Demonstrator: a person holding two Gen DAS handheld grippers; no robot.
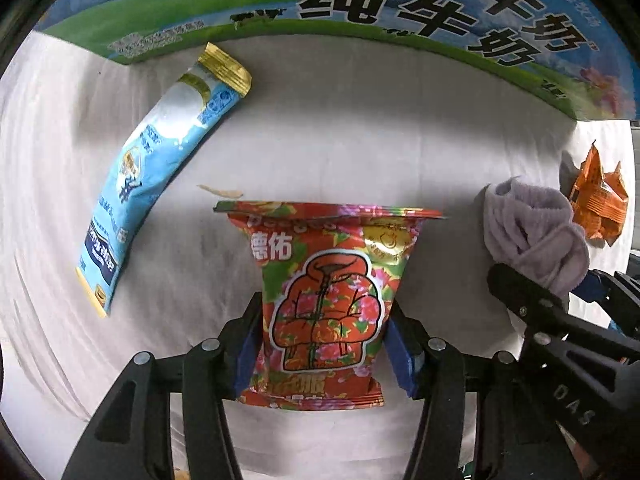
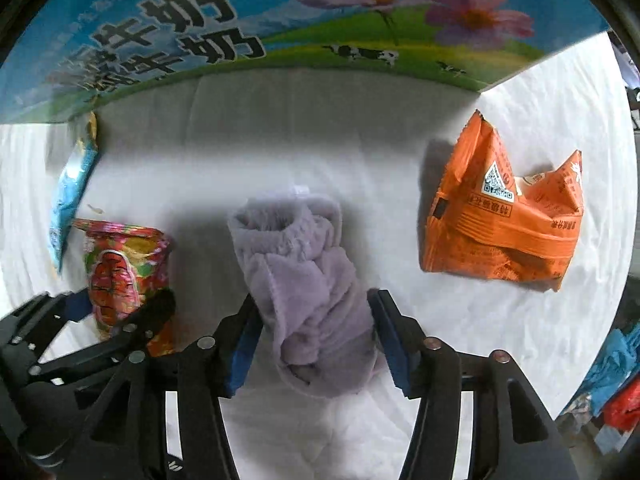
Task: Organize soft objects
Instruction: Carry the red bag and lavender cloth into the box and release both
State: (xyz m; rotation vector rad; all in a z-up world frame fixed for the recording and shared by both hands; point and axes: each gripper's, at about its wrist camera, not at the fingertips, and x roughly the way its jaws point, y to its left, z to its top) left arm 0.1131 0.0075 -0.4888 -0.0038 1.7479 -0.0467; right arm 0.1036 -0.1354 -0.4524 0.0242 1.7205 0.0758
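Observation:
My left gripper (image 1: 325, 340) is shut on a red flowered snack bag (image 1: 326, 300), its blue pads pressing both sides of the bag. My right gripper (image 2: 316, 340) is shut on a rolled lilac fleece cloth (image 2: 308, 276), held between its blue pads. In the left wrist view the cloth (image 1: 532, 232) and the right gripper's fingers (image 1: 560, 320) show at the right. In the right wrist view the snack bag (image 2: 120, 272) and the left gripper's fingers (image 2: 132, 320) show at the left. All of this is over a white cloth-covered table (image 1: 360, 128).
A light blue stick pouch (image 1: 148, 184) lies at the far left, also in the right wrist view (image 2: 72, 188). A crumpled orange packet (image 2: 508, 216) lies at the right. A large printed milk carton box (image 1: 360, 8) stands along the back. The table edge curves at the right (image 2: 600, 280).

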